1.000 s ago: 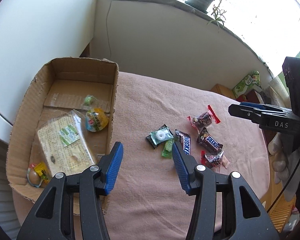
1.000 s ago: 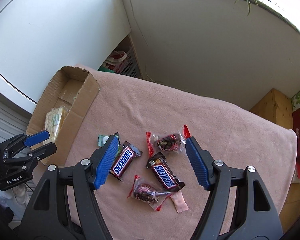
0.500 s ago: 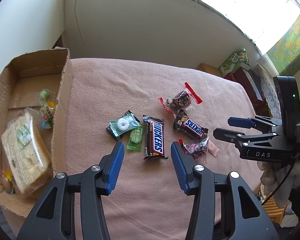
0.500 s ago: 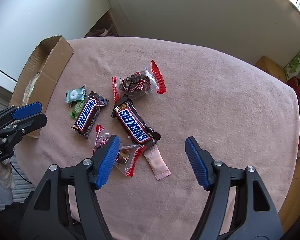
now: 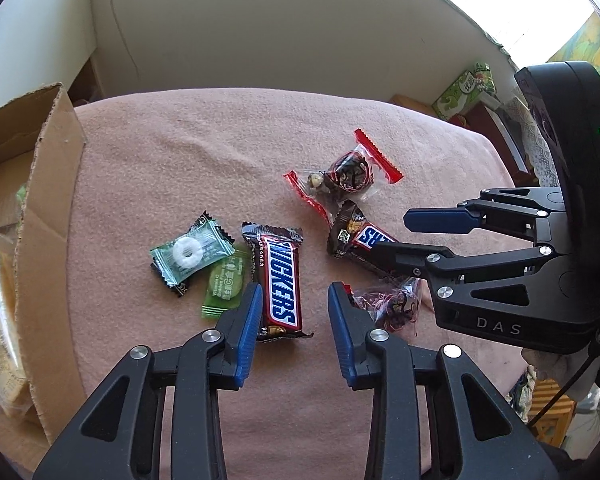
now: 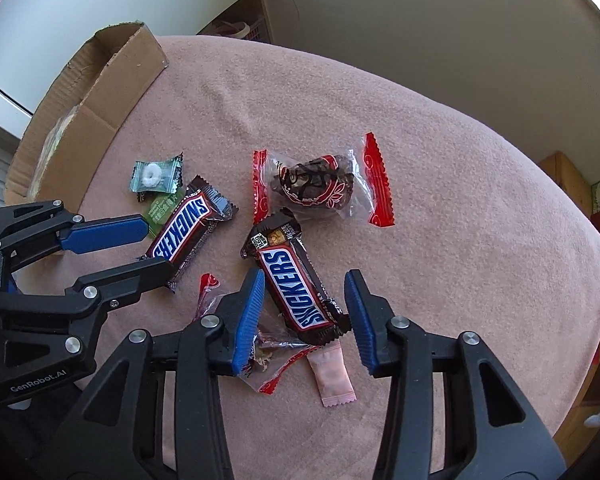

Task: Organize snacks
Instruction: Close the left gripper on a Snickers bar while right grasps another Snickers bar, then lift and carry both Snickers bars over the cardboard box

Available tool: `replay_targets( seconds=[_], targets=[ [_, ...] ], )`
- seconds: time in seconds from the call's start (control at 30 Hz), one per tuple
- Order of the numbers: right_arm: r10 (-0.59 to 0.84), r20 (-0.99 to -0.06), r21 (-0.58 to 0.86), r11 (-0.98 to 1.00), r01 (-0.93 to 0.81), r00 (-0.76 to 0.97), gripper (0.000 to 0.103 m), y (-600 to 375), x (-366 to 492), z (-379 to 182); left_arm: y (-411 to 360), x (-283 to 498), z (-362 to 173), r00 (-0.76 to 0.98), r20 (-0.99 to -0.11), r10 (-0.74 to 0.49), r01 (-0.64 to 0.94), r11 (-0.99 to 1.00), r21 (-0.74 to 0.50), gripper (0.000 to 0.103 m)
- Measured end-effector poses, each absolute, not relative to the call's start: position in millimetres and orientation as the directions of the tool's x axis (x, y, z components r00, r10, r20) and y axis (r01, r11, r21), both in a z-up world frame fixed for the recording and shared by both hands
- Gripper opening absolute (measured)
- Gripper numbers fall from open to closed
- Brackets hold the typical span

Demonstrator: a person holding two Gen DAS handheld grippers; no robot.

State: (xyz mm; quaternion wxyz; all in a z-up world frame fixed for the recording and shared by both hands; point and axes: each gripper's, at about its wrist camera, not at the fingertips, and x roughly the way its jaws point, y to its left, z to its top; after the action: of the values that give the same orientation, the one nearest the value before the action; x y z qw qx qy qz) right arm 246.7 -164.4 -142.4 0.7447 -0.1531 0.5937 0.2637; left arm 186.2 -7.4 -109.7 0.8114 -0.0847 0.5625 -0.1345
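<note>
- a pink blanket [image 6: 440,168] covers the table, and every loose snack lies on it.
- a cardboard box [image 5: 56,184] stands open at the left edge of the blanket; a clear bag of something pale lies inside, too blurred to name.
- the left gripper [image 5: 294,324] points steeply down over the left snickers bar [image 5: 281,280]. its jaws have just been closing and stand partly open astride the bar's near end; the left blue pad is at the wrapper's edge, the right pad shows a gap, so nothing is gripped.
- the right gripper [image 6: 305,316] likewise points steeply down over the right snickers bar [image 6: 296,284]. its jaws have just been closing and stand partly open either side of that bar's near half, with pink cloth showing on both sides of the wrapper; it holds nothing.
- a red-ended clear packet of dark chocolate [image 6: 320,188] lies just beyond the right bar, its wrapper touching the bar's far end.
- a second red-trimmed clear packet [image 6: 268,352] lies partly under the right gripper's left finger and the right bar's near end.
- a teal mint wrapper with a white ring [image 5: 190,254] lies between the box and the left bar.
- a green sachet [image 5: 225,282] is tucked under the mint's edge, touching the left bar's side.
- a small pink sachet [image 6: 334,376] lies nearest, just below the right bar.
</note>
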Motion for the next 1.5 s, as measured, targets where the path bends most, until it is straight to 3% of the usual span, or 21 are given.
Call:
replay_targets(
  seconds=[0.23, 0.73, 1.07, 1.5],
  targets=[
    [0.176, -0.976, 0.061, 0.790, -0.610, 0.130, 0.044, -151.3, 244.4, -159.6, -7.8, 194.7, -121.3, 0.311, -0.904, -0.293, 0.102, 0.956, -0.275, 0.032],
    [0.199, -0.972, 0.085, 0.795, -0.600, 0.126, 0.031, -146.1, 239.6, -165.9, -12.1, 199.4, -129.4, 0.309, -0.910, -0.276, 0.106, 0.961, -0.256, 0.027],
    [0.257, -0.953, 0.131, 0.826, -0.548, 0.159, 0.031, -183.8, 239.6, -142.6, 3.6, 181.9, -105.2, 0.359, -0.875, -0.323, 0.092, 0.946, -0.311, 0.027],
    [0.305, -0.918, 0.137, 0.845, -0.516, 0.255, 0.031, -200.3, 229.2, -87.4, 37.7, 157.4, -71.4, 0.456, -0.839, -0.298, 0.026, 0.946, -0.322, 0.027]
  ],
)
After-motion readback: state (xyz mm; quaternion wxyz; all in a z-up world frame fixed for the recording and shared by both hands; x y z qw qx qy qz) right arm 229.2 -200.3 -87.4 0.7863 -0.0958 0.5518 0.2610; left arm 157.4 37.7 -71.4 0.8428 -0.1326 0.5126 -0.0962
